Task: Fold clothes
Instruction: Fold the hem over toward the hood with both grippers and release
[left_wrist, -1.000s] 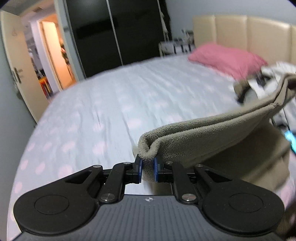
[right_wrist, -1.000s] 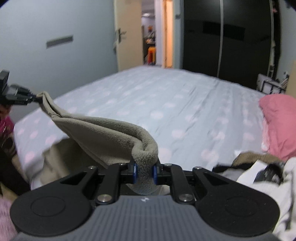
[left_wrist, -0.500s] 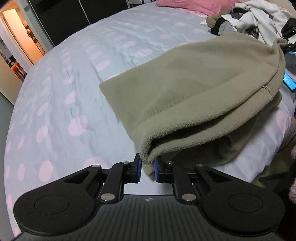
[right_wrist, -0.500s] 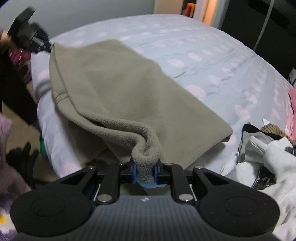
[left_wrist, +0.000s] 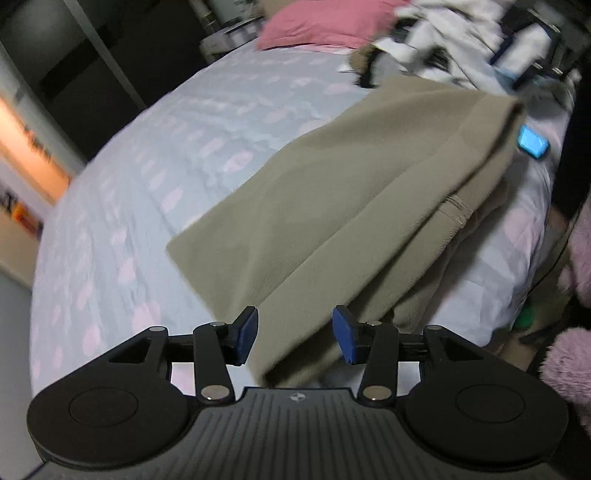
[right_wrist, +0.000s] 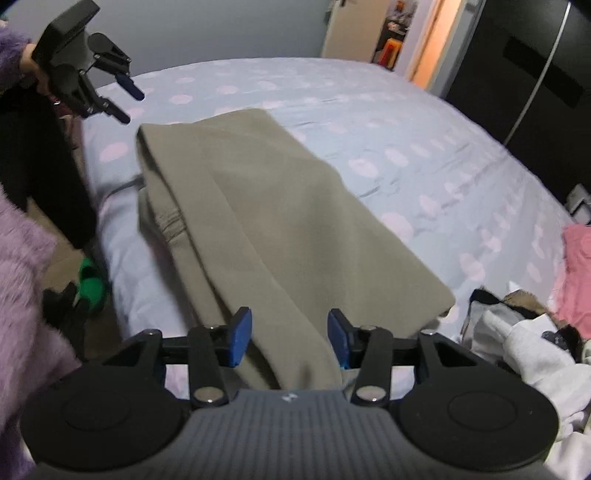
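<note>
An olive fleece garment (left_wrist: 354, 206) lies folded over on the spotted bedsheet (left_wrist: 155, 173), its near edge hanging at the bed's side. In the left wrist view my left gripper (left_wrist: 295, 336) has its jaws opening; a corner of the fleece lies loose between the blue pads (left_wrist: 246, 336), which do not press it. In the right wrist view my right gripper (right_wrist: 289, 338) is likewise opening over the other corner of the fleece (right_wrist: 280, 221), pads apart from the cloth. That view also shows the left gripper (right_wrist: 127, 101) at the upper left, open and above the fleece's far corner.
A pile of unfolded clothes (right_wrist: 524, 347) lies right of the fleece, with a pink pillow (left_wrist: 317, 26) beyond. A lit phone (left_wrist: 532, 142) rests near the bed's edge. A fluffy purple sleeve (right_wrist: 22, 280) and a green object (right_wrist: 90, 284) are at the bedside. Dark wardrobe (right_wrist: 524, 74) behind.
Both grippers carried the fleece edge down and forward, laying it over itself on the bed. Their jaws then parted and let go of the corners.
</note>
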